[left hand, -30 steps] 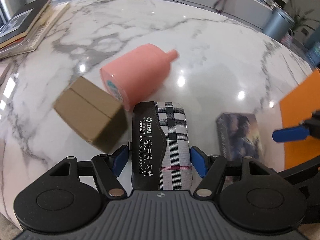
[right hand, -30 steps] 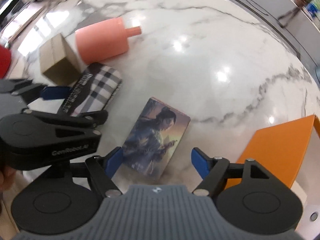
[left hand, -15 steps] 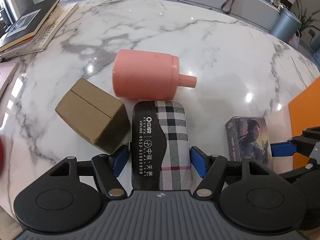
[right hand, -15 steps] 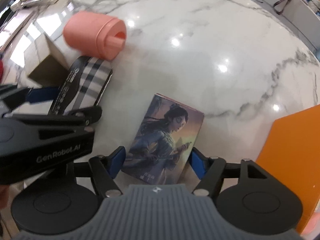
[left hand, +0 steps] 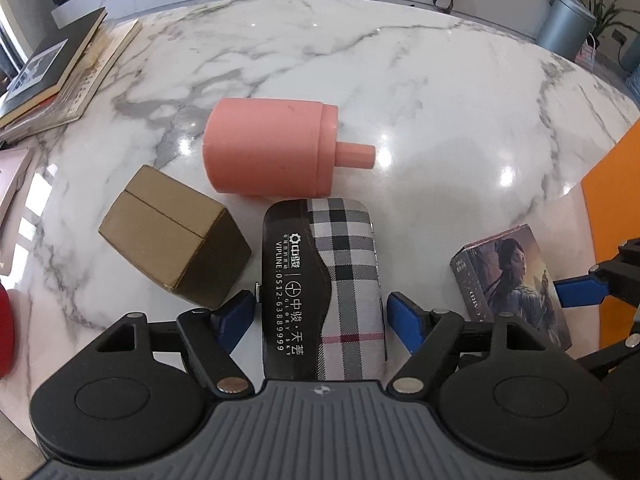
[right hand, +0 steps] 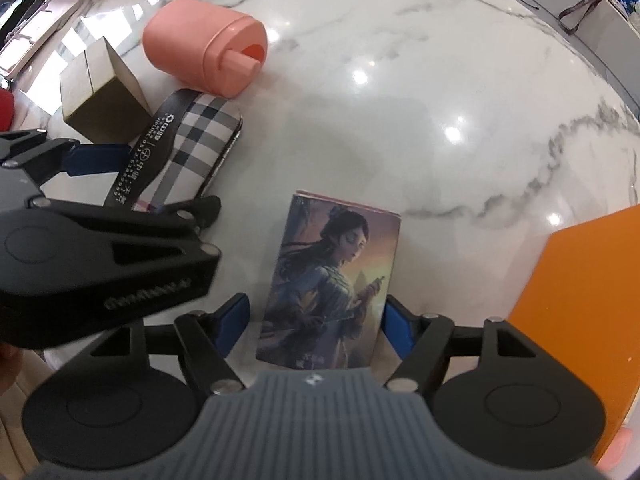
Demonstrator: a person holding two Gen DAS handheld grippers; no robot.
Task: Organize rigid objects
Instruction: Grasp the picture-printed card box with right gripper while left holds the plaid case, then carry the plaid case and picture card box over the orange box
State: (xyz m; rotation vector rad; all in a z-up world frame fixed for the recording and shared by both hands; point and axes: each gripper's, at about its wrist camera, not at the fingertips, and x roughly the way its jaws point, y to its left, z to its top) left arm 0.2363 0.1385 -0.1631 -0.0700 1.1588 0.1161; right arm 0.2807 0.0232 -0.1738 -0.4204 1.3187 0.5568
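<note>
A plaid and black hard case (left hand: 320, 280) lies flat on the marble table (left hand: 400, 80), between the blue pads of my left gripper (left hand: 320, 306). Its jaws are opening, with a thin gap on each side of the case. A box with a painted figure (right hand: 332, 272) lies between the pads of my right gripper (right hand: 315, 312). Those jaws are opening too and do not press on the box. A pink cylinder with a stub (left hand: 268, 152) lies on its side just beyond the case. A brown cardboard box (left hand: 172, 236) sits left of the case.
An orange board (right hand: 580, 300) covers the table's right edge. Stacked books (left hand: 52, 76) lie at the far left, and a red object (left hand: 4, 332) shows at the left border. My left gripper's body (right hand: 100, 264) sits close on the left of the figure box.
The pink cylinder rolled round and now lies crosswise behind the case. My left pads have drawn off the case's sides. The figure box now lies straight between my right pads.
</note>
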